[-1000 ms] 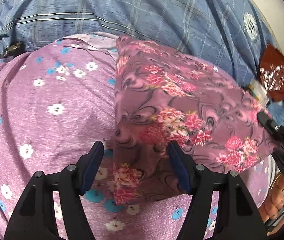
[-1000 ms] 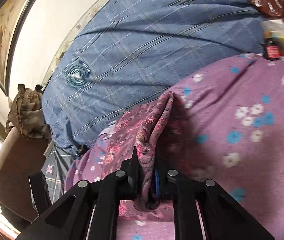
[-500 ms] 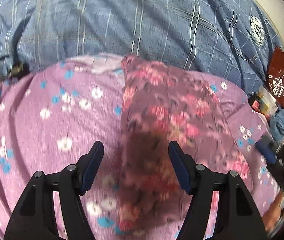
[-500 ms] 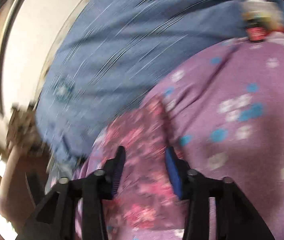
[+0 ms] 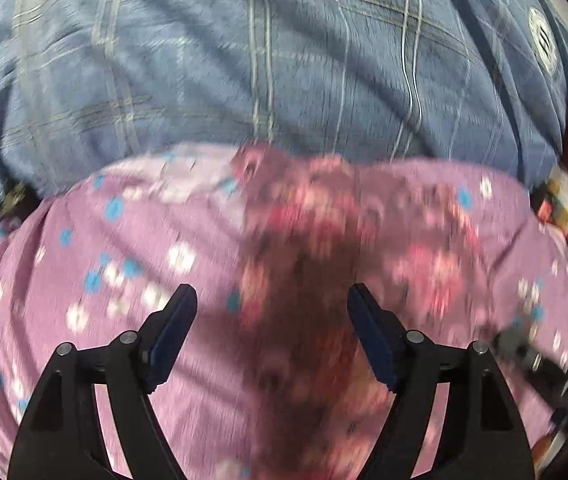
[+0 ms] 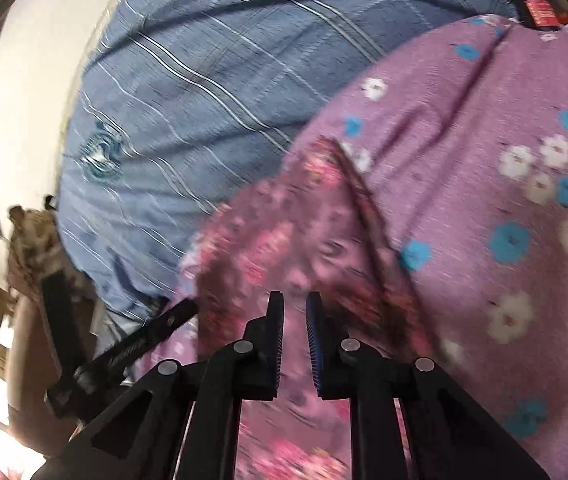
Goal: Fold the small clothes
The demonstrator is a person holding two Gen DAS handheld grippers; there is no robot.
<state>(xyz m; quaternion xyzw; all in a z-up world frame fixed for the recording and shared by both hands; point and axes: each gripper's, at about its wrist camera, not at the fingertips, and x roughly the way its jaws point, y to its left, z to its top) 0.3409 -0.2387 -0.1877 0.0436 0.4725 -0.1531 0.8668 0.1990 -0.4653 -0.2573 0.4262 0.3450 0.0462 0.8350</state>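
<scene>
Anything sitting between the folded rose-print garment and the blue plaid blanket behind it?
Only the lilac flowered cloth shows between the rose-print garment and the blue plaid blanket in the left wrist view; blur hides small things.

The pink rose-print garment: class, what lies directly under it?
The rose-print garment lies on a lilac cloth with white and blue flowers, over a blue checked blanket. What the garment covers cannot be seen.

Right gripper has let go of the floral garment, jaws closing again with nothing between, garment now lying flat, left gripper jaws opened wider, drawn back.
</scene>
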